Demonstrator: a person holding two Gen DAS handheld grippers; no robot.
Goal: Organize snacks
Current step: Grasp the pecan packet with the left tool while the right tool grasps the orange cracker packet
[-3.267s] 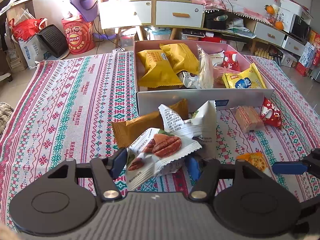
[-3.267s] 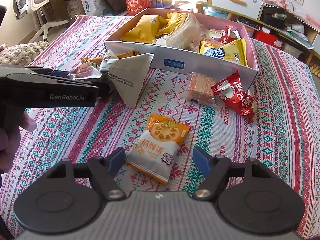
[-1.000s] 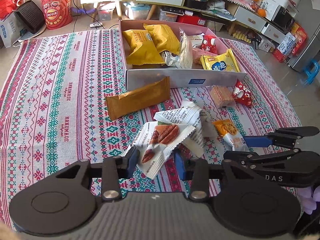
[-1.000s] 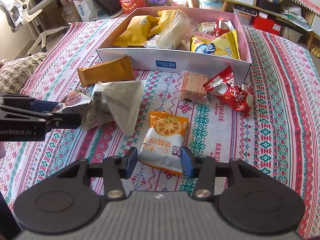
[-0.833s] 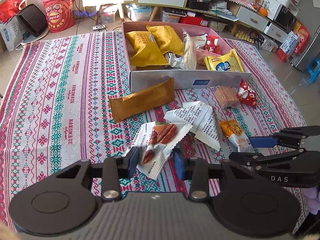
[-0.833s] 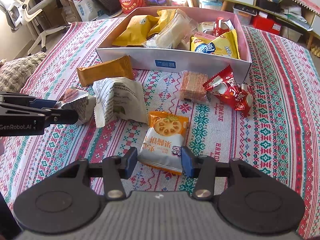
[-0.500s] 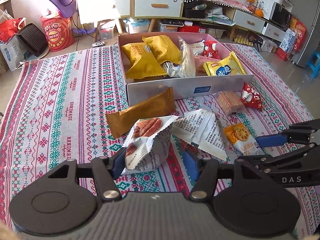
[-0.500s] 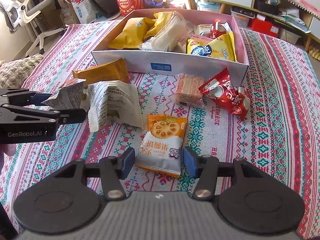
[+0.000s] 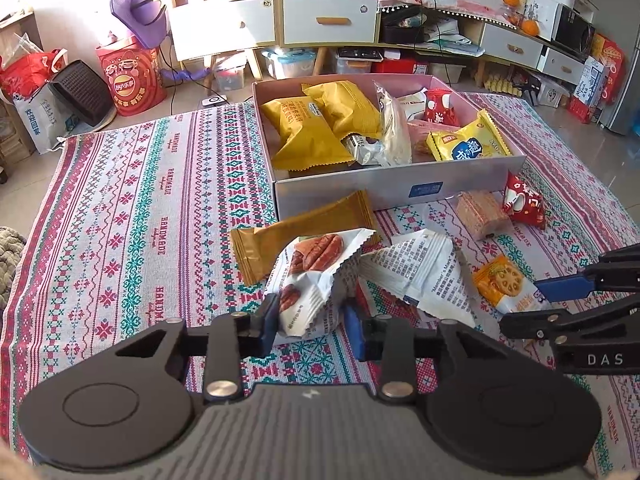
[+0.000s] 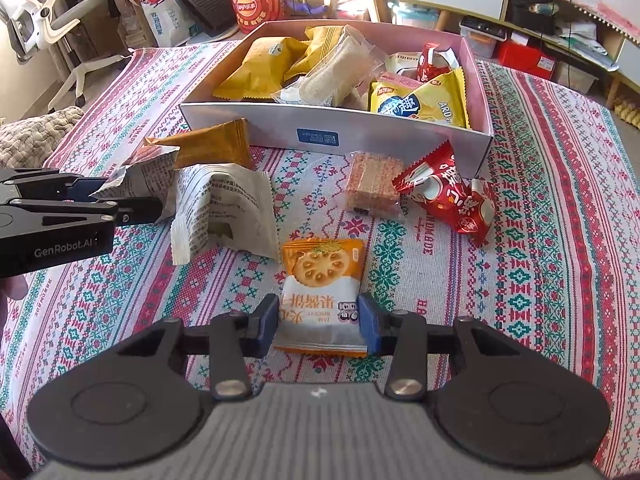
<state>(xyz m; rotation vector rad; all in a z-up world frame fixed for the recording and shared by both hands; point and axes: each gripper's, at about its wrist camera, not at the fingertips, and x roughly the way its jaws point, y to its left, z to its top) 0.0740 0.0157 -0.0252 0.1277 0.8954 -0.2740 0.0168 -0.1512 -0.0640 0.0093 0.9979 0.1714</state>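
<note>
My left gripper (image 9: 312,326) is closing on a crumpled white pecan packet (image 9: 316,276), and its pads press the packet's sides. From the right wrist view the same packet (image 10: 140,180) sticks out of the left gripper (image 10: 132,204), just above the cloth. My right gripper (image 10: 319,322) is closing on an orange-and-white biscuit packet (image 10: 322,276) lying flat, with a pad against each long edge. Behind both stands the open snack box (image 9: 360,194), filled with several yellow, white and red packets.
A white triangular packet (image 9: 420,272), a brown bar (image 9: 300,228), a wafer block (image 9: 480,212) and a red packet (image 9: 522,204) lie on the patterned cloth (image 9: 140,200) before the box. Cabinets, bags and a chair ring the cloth.
The white triangular packet fell away from the pecan packet onto the cloth. The left jaws widened, then narrowed again on the pecan packet. The right jaws closed in against the biscuit packet.
</note>
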